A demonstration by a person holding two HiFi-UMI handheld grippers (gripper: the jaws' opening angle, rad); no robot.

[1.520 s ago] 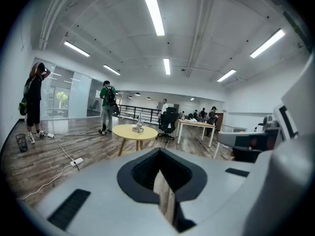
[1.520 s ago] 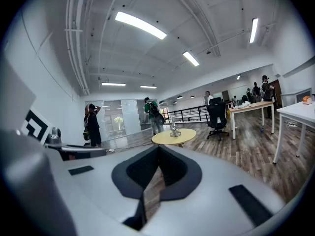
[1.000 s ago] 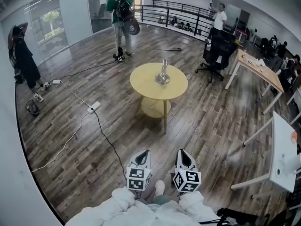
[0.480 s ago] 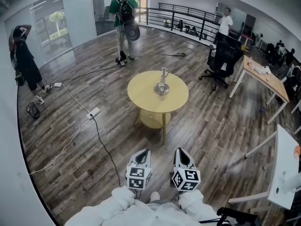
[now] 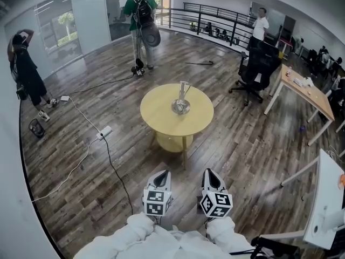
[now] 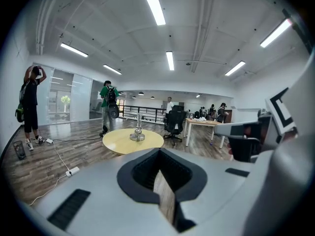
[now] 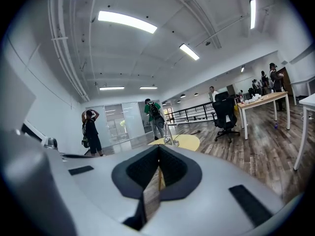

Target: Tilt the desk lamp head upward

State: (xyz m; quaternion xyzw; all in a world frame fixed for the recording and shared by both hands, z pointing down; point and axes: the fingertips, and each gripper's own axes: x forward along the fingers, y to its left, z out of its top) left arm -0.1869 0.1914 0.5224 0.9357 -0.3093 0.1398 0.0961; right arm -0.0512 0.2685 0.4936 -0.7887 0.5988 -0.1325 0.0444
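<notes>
A small silver desk lamp (image 5: 181, 100) stands on a round yellow table (image 5: 161, 115) in the middle of the room, some way ahead of me. It also shows in the left gripper view as the lamp (image 6: 138, 132) on the table (image 6: 120, 141), and in the right gripper view as the lamp (image 7: 168, 135). My left gripper (image 5: 160, 183) and right gripper (image 5: 212, 182) are held side by side near my body, both shut and empty, well short of the table.
A cable and power strip (image 5: 104, 131) run across the wooden floor at left. A black office chair (image 5: 257, 69) and a long desk (image 5: 304, 93) stand at right. Three persons stand at the far edges; a white desk corner (image 5: 326, 198) is near right.
The table and lamp have come slightly closer and lower in the head view as I step forward. Both grippers stay shut and level.
</notes>
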